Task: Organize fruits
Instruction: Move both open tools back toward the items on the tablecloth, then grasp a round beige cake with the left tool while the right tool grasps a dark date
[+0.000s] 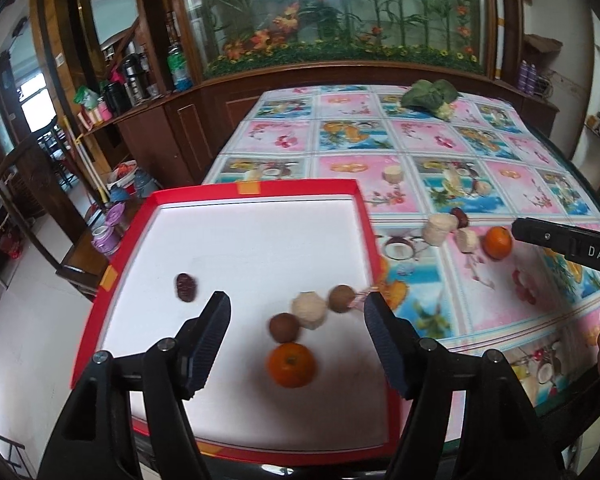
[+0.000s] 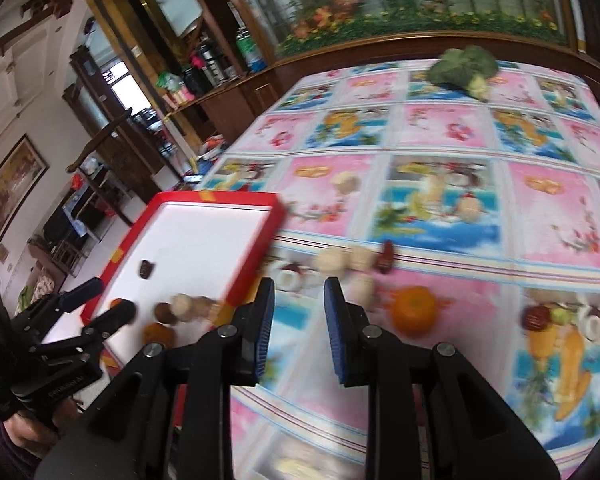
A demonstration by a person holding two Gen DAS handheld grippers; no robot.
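Observation:
A red-rimmed white tray (image 1: 236, 196) holds an orange (image 1: 292, 364), two brown round fruits (image 1: 285, 327), a white chunk (image 1: 309, 310) and a dark date (image 1: 186, 287). My left gripper (image 1: 298, 302) hangs open above them, empty. To the tray's right on the tablecloth lie another orange (image 1: 498, 242) (image 2: 414, 310), white chunks (image 1: 440, 229) (image 2: 332, 261) and a date (image 1: 459, 217) (image 2: 386, 257). My right gripper (image 2: 299, 284) hovers over the cloth just short of these, its jaws a narrow gap apart with nothing between. Its finger (image 1: 540, 234) shows in the left wrist view.
A head of broccoli (image 1: 430, 96) (image 2: 462, 65) lies at the table's far side. The fruit-print tablecloth (image 2: 440, 152) covers the table. A wooden cabinet with a planted glass case stands behind. The tray overhangs the table's left edge, with floor and clutter below.

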